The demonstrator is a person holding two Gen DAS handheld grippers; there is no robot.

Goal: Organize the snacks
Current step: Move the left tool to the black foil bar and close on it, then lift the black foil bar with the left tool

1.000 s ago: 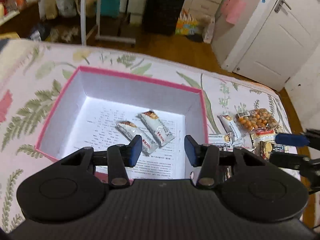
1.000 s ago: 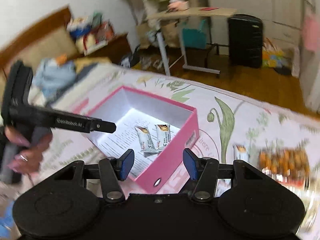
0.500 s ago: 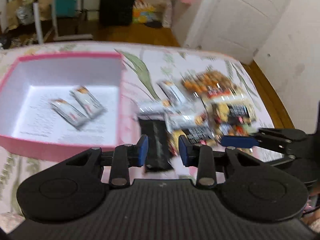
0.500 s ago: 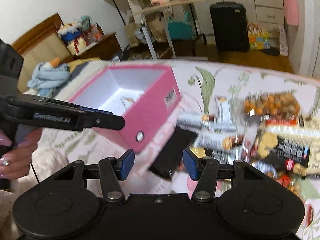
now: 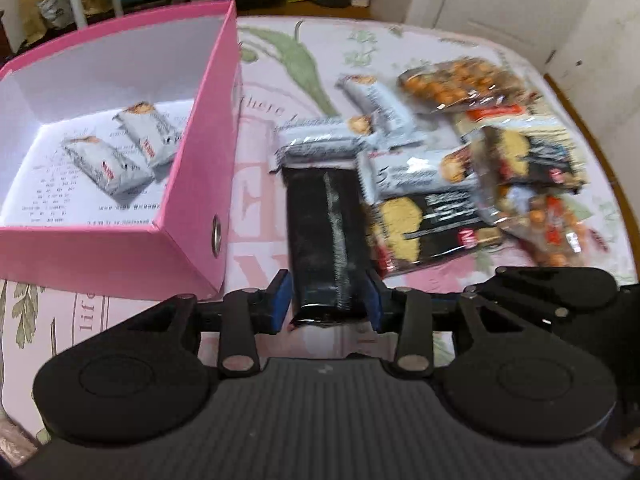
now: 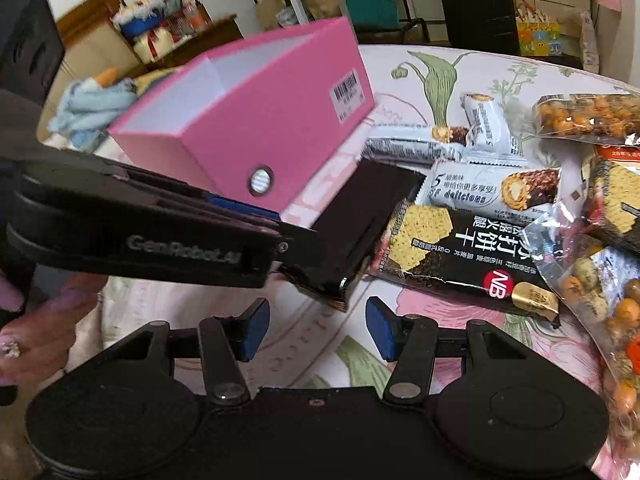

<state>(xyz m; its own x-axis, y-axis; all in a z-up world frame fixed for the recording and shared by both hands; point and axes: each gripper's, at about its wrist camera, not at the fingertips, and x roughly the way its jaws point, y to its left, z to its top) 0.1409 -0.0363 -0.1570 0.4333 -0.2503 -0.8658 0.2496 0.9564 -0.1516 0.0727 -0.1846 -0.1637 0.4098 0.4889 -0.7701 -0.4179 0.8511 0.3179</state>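
Snacks lie heaped on the flowered bedspread (image 5: 260,60) just beside the pink box (image 5: 200,184), on its barcode side. Inside the box, on its printed white floor, two silver bars (image 5: 120,152) rest side by side. Nearest the box wall in the heap is a black packet (image 5: 326,236), lying lengthwise with its crimped near end between the blue pads (image 5: 279,306) of the left gripper (image 5: 326,306). Those jaws have just been opening a little after narrowing, and the pads sit right against the packet's two edges; through the motion blur I cannot tell whether they press on it. From the right-hand camera the same packet (image 6: 352,232) shows its near end tipped up off the cloth at the left gripper's tip (image 6: 296,240), with a hand (image 6: 28,344) wrapped around that tool's handle. The right gripper (image 6: 316,330) hovers just short of the packet, jaws moderately apart with nothing between them. Farther from the box than the black packet lie a cracker pack (image 6: 460,252), more silver bars (image 6: 492,192) and bags of coated nuts (image 6: 588,116).
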